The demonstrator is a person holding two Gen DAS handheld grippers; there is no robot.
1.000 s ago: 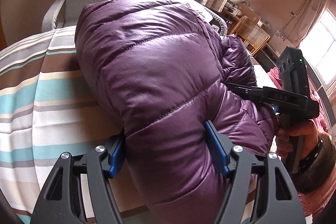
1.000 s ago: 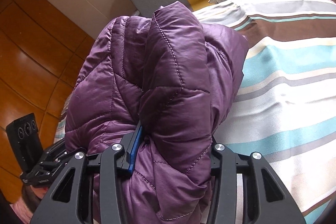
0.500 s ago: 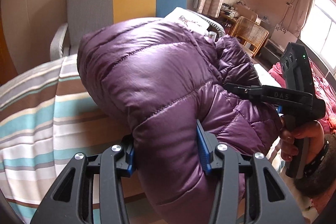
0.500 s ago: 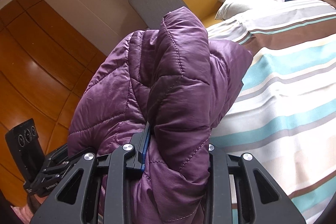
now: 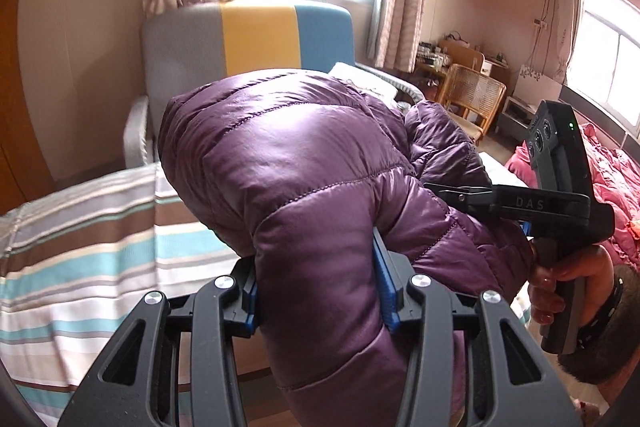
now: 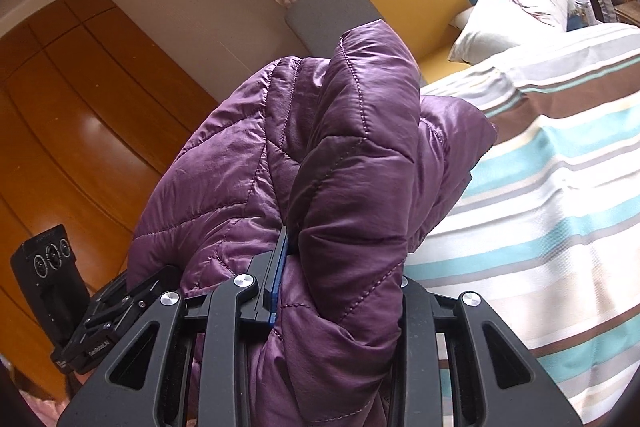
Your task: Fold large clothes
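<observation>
A bulky purple quilted down jacket is bunched into a mound and held up over the near edge of a striped bed. My left gripper is shut on a thick fold of the jacket, its blue pads pressed into the fabric. My right gripper is shut on another thick fold of the jacket; its right finger is hidden by fabric. The right gripper also shows in the left wrist view, at the jacket's right side. The left gripper body shows in the right wrist view, low left.
The bed's striped sheet stretches right. A grey, yellow and blue armchair with a white cushion stands behind the bed. A wooden wardrobe is left, a wicker chair and pink bedding are right.
Both grippers have closed further on the jacket and lifted it; the mound now sits higher and more of the armchair and windows shows behind it.
</observation>
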